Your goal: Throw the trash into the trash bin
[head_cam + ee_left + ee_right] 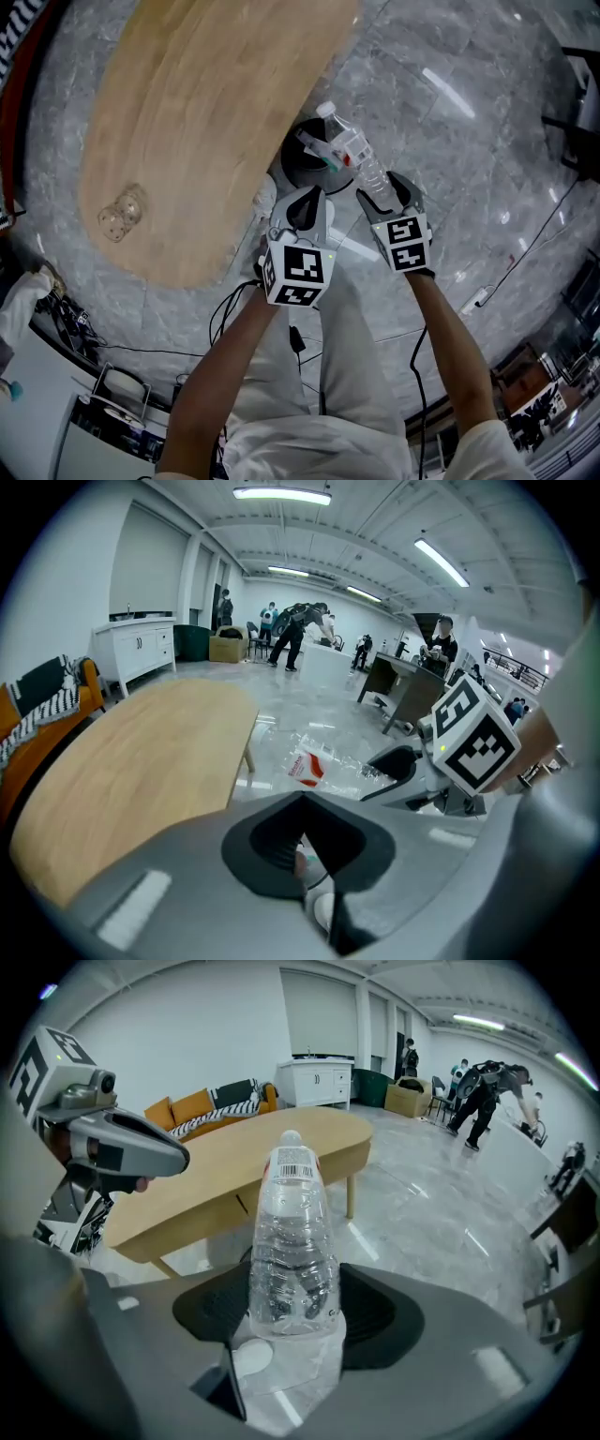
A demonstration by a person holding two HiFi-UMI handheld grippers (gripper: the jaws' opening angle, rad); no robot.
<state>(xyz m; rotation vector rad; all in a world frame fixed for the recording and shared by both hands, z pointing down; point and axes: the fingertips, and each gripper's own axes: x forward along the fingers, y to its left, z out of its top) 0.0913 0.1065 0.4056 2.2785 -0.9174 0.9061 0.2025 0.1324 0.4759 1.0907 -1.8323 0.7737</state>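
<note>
A clear plastic bottle (354, 150) with a white cap is clamped at its base in my right gripper (384, 194), which is shut on it. The bottle points away from me and hangs over the black round trash bin (298, 169) on the floor beside the table. In the right gripper view the bottle (289, 1241) stands up between the jaws of that gripper (286, 1330). My left gripper (302, 202) sits just left of the right one, near the bin, shut with nothing in it. From the left gripper view (309, 855) the bottle (328, 766) shows a red-and-white label.
A long oval wooden table (187, 122) fills the left side, its edge over part of the bin. A crumpled clear plastic piece (122, 214) lies on it near the left end. Cables (234, 309) trail on the marble floor by my legs. People and desks stand far off.
</note>
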